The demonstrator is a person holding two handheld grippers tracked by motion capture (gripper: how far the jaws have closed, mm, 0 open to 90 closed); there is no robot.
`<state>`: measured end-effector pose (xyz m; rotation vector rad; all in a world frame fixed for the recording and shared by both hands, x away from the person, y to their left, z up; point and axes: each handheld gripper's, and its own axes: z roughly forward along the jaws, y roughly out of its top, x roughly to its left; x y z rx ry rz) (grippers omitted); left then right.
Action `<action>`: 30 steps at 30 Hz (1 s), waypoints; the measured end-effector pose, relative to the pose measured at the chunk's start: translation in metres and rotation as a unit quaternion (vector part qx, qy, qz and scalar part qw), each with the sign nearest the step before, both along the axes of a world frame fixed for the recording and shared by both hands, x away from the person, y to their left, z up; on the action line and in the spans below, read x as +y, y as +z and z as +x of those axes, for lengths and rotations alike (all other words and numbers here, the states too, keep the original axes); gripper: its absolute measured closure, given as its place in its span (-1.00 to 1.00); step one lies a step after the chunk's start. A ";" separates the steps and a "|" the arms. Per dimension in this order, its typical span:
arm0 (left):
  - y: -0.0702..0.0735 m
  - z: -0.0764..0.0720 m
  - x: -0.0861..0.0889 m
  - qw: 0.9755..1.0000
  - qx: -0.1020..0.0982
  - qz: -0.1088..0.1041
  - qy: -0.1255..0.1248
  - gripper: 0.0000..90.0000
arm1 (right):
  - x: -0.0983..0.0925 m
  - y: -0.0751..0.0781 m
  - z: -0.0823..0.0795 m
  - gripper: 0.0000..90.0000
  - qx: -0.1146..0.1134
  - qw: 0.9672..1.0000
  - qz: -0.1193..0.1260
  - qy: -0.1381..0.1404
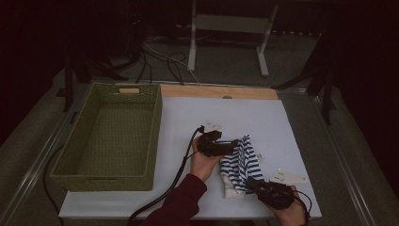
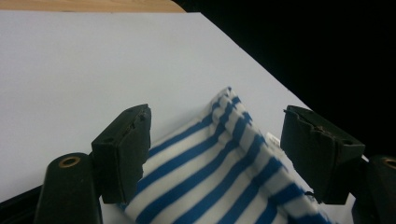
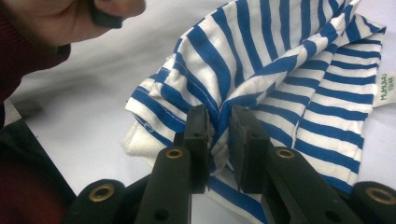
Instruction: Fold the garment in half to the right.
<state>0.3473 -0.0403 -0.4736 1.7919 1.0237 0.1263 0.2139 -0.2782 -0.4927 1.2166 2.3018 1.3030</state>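
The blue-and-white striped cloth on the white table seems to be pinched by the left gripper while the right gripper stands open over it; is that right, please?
Not quite: the sides are swapped. In the right gripper view, the right gripper is shut on a fold of the blue-and-white striped cloth. In the left gripper view, the left gripper stands open over that cloth on the white table.

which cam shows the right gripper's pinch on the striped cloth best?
Right gripper view: the right gripper has a fold of the striped cloth squeezed between its jaws. In the high view it is small and dark at the cloth's near corner. The left gripper view shows the cloth's other end.
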 end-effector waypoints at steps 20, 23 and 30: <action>-0.007 -0.015 0.010 1.000 -0.002 0.006 -0.008 -0.43 | -0.014 0.014 0.003 -0.55 -0.025 0.999 0.025 -0.040; -0.007 -0.015 0.011 1.000 -0.001 0.006 -0.008 -0.44 | -0.013 0.015 0.004 -0.65 -0.027 0.998 0.023 -0.045; -0.007 -0.015 0.011 1.000 -0.002 0.008 -0.009 -0.45 | -0.013 0.020 0.007 -0.74 -0.034 0.998 0.020 -0.047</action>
